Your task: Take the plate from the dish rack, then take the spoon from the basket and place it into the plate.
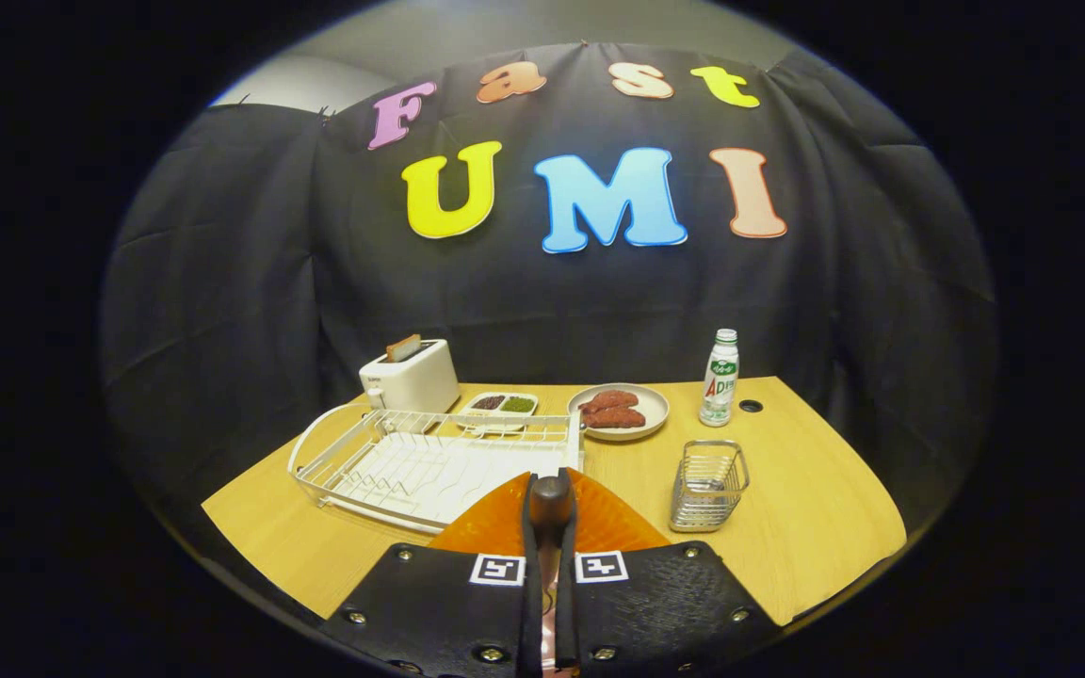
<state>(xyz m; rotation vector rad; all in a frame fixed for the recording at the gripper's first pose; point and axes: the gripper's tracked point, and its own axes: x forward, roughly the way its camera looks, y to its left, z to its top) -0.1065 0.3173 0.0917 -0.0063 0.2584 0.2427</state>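
Observation:
My gripper (550, 527) is shut on the spoon (550, 496). The spoon's dark rounded end stands up between the two black fingers, and a pinkish part of it shows lower in the gap. An orange plate (610, 524) lies flat on the wooden table directly under and just ahead of the fingers, which partly cover it. To the right of the plate stands the wire basket (708, 485) with nothing visible in it. On the plate's left and beyond it sits the white wire dish rack (411, 461), its slots bare.
Beyond the rack are a white toaster (411, 377) with a slice of toast in it and a small two-part dish (501, 406). A plate of sausages (620, 411) and a bottle (720, 378) stand at the back right. The table (816, 490) has bare wood right of the basket.

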